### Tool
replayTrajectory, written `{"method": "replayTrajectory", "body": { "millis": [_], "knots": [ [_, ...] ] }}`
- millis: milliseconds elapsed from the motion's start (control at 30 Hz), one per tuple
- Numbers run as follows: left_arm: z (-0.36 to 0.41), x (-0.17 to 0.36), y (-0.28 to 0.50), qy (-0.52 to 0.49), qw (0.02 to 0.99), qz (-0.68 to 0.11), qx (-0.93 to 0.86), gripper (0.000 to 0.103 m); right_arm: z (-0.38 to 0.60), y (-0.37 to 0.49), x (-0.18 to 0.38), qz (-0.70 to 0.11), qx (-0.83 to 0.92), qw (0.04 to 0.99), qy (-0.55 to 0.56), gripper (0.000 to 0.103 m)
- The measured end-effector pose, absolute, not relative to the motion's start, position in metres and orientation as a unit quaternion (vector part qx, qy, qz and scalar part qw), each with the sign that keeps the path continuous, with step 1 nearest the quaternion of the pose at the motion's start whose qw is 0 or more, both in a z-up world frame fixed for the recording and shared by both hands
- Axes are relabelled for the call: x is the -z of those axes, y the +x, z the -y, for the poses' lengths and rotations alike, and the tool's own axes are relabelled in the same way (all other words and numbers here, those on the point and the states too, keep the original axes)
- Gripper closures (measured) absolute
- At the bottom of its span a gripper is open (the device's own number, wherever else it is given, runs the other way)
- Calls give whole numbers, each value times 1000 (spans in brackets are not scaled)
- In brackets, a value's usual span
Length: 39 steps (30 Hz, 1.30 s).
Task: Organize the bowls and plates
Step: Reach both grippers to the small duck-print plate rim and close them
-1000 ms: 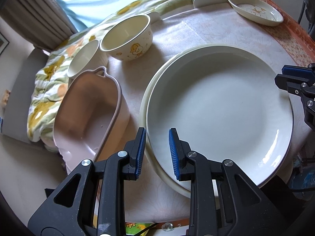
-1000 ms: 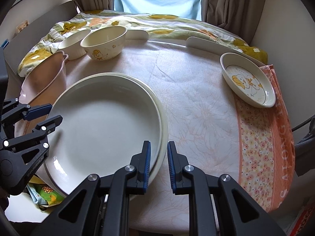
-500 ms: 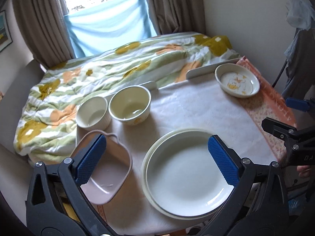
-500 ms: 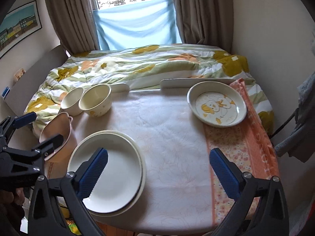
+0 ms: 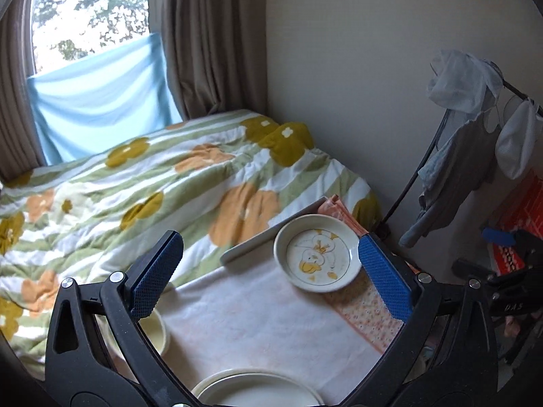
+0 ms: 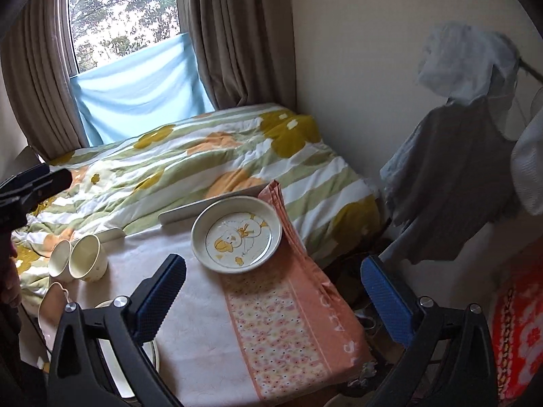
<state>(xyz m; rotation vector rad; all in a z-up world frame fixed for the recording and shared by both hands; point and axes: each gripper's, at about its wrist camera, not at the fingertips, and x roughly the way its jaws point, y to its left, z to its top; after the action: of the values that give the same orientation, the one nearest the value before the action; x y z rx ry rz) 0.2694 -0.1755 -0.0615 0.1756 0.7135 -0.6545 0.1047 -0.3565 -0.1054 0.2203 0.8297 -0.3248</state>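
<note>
A shallow white dish with a yellow duck drawing [image 5: 317, 257] [image 6: 236, 234] sits at the table's far right, partly on an orange floral cloth [image 6: 285, 325]. Two stacked large white plates [image 5: 258, 391] [image 6: 149, 352] lie at the near edge. Two cream bowls [image 6: 76, 263] stand at the far left; one shows in the left wrist view [image 5: 152, 335]. A pink handled dish [image 6: 51, 308] lies near them. My left gripper [image 5: 271, 281] and right gripper [image 6: 275, 298] are wide open, empty, held high above the table.
A bed with a flowered quilt [image 5: 142, 186] borders the table's far side. A white tray [image 6: 207, 208] lies along the far edge. A clothes rack with hanging laundry [image 5: 468, 142] stands at the right by the wall.
Both grippers opened wide from nearly shut at the large plates' rim, then rose and tilted up and right. The stacked plates stay on the table.
</note>
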Motion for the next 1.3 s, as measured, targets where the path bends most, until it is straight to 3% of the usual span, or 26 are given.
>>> {"method": "replayTrajectory", "body": {
  "millis": [233, 300, 367, 433, 500, 600, 733, 833, 1000, 1100, 1300],
  "knots": [
    [233, 173, 347, 119, 823, -457, 317, 3, 395, 145, 203, -451, 140, 857, 206, 0],
    [242, 207, 366, 118, 803, -487, 321, 11, 400, 160, 224, -459, 124, 852, 220, 0],
    [250, 237, 384, 112, 785, -518, 321, 27, 405, 176, 243, -466, 112, 847, 232, 4],
    [257, 261, 400, 110, 771, -542, 315, 40, 412, 190, 259, -469, 104, 841, 248, 12],
    [264, 278, 412, 107, 761, -558, 314, 50, 419, 203, 273, -472, 102, 835, 262, 29],
    [274, 291, 420, 107, 751, -567, 319, 55, 426, 219, 288, -479, 97, 828, 275, 44],
    [286, 299, 424, 117, 738, -578, 328, 69, 435, 229, 299, -483, 99, 819, 294, 52],
    [292, 302, 425, 122, 733, -581, 332, 72, 436, 234, 302, -486, 98, 816, 299, 67],
    [292, 305, 425, 146, 736, -580, 317, 87, 438, 240, 305, -491, 91, 812, 300, 84],
    [291, 306, 427, 140, 733, -587, 314, 88, 439, 243, 309, -499, 92, 808, 299, 88],
    [291, 303, 422, 149, 736, -586, 305, 88, 440, 245, 307, -506, 91, 803, 301, 88]
  ]
}}
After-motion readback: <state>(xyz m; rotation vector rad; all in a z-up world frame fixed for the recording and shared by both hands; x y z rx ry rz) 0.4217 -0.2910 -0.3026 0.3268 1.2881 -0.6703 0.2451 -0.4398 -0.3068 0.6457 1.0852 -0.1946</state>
